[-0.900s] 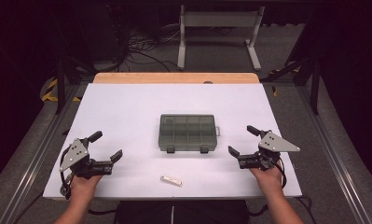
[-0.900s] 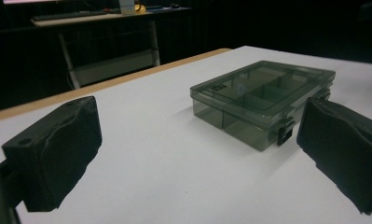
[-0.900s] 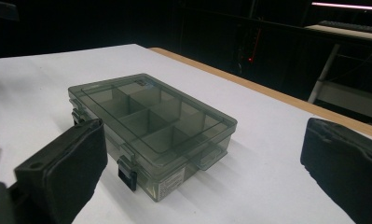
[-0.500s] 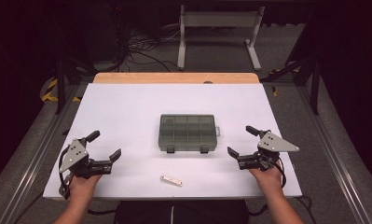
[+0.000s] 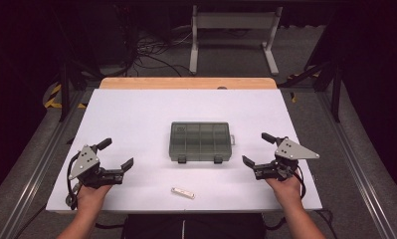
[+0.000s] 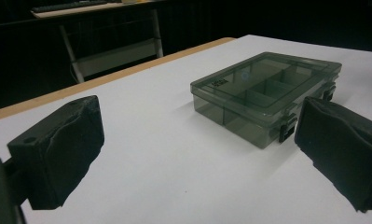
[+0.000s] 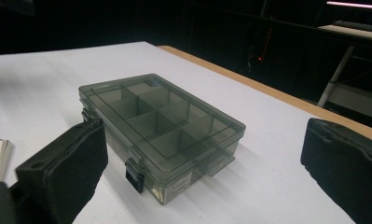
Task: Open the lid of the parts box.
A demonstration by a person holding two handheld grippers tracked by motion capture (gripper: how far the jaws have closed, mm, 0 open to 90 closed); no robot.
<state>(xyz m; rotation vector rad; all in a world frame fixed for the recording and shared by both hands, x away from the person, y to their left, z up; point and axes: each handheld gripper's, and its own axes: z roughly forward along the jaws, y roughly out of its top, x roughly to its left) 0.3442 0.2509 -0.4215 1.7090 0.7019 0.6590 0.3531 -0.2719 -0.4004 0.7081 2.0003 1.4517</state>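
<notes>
Nothing has shifted since the earlier frames: both hands and the box lie where they were. The left gripper point(image 5: 117, 153) has its fingers point(image 6: 58, 149) spread wide with nothing between them, the pads clear of everything; in the left gripper view they frame bare bench and the near corner of the box. The right gripper point(image 5: 255, 148) is spread just as wide, its fingers point(image 7: 65, 170) empty too, one pad showing in front of the box's latch side in the right gripper view without touching it.

Each gripper is held low over the bench point(image 5: 136, 114), roughly level, the fingers pointing inward and forward toward the box. The left hand point(image 5: 91, 195) grips its tool from behind, well left of the box; the right hand point(image 5: 284, 185) does the same well right of it, both forearms entering from the near edge.

The compartment box point(image 5: 200, 142) sits at the bench's middle, between the two grippers and apart from both. It is smoky, see-through plastic, its lid closed and two dark latches point(image 5: 182, 160) on its near side. Dividers split it into small compartments, and those that can be seen through the lid look empty. A small white stick-like item point(image 5: 182, 192) lies on the bench nearer the person than the box, slightly left of its centre.
</notes>
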